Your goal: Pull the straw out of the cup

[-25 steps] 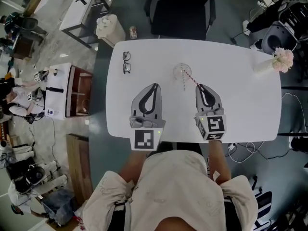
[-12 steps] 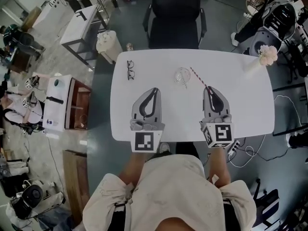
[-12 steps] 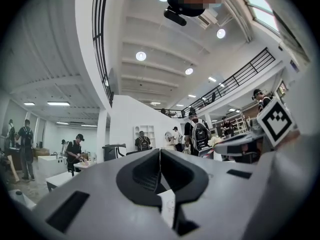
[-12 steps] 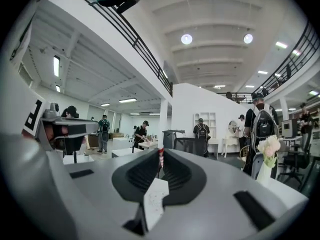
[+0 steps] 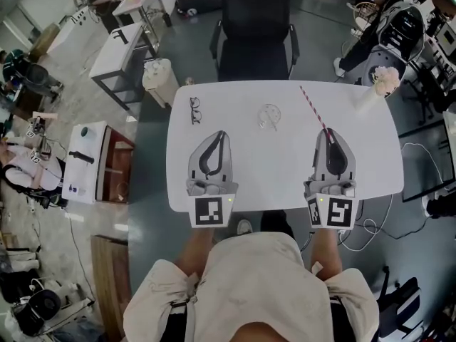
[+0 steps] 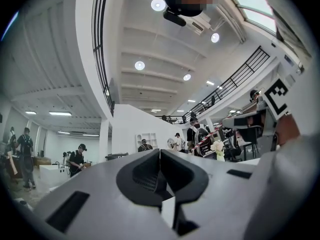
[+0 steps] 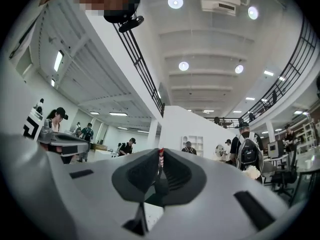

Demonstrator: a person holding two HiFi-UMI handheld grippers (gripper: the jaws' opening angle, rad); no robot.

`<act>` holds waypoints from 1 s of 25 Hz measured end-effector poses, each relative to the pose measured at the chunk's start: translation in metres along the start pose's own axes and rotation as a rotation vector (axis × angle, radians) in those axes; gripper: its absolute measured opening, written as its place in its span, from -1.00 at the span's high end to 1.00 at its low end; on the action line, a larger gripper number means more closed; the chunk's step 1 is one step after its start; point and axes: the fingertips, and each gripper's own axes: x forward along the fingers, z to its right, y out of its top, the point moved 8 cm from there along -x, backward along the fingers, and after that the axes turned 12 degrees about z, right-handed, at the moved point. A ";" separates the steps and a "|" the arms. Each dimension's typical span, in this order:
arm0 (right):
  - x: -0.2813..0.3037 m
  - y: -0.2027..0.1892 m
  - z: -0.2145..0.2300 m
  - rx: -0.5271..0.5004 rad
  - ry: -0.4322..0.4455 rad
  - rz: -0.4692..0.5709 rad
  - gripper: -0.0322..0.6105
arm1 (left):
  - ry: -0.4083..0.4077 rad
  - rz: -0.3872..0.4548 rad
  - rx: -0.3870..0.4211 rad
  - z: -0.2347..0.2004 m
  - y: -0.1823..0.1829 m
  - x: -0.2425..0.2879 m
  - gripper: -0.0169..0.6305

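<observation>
Straw (image 5: 313,108), earlier in the cup (image 5: 268,116), now clamped clear in right gripper (image 5: 329,131) jaws; left gripper (image 5: 219,135) jaws together.

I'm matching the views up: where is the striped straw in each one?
Head view: straw slants up-left from the right tongs.
Left gripper view: thin striped line, right of centre.
Right gripper view: centre, pinched between its tongs.
Shared landmark: white flowers.

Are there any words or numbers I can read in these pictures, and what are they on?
No words or numbers can be read anywhere.
The black-and-white squares on the left cube and the right cube are pattern markers, not letters.
Any print farther off in the room is too small to tell.
</observation>
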 end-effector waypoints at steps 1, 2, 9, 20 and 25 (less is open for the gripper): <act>-0.003 0.003 0.000 -0.003 -0.009 0.009 0.83 | -0.002 0.006 0.003 0.000 0.002 -0.002 0.93; -0.005 0.006 0.000 -0.006 -0.015 0.018 0.83 | -0.004 0.011 0.003 0.001 0.003 -0.004 0.93; -0.017 0.016 -0.001 -0.021 -0.025 0.037 0.83 | -0.011 0.030 0.004 0.006 0.010 -0.011 0.93; -0.020 0.016 -0.003 -0.022 -0.032 0.025 0.83 | -0.026 0.034 0.006 0.008 0.015 -0.014 0.93; -0.018 0.015 -0.003 -0.022 -0.030 0.019 0.83 | -0.025 0.035 0.000 0.009 0.015 -0.013 0.93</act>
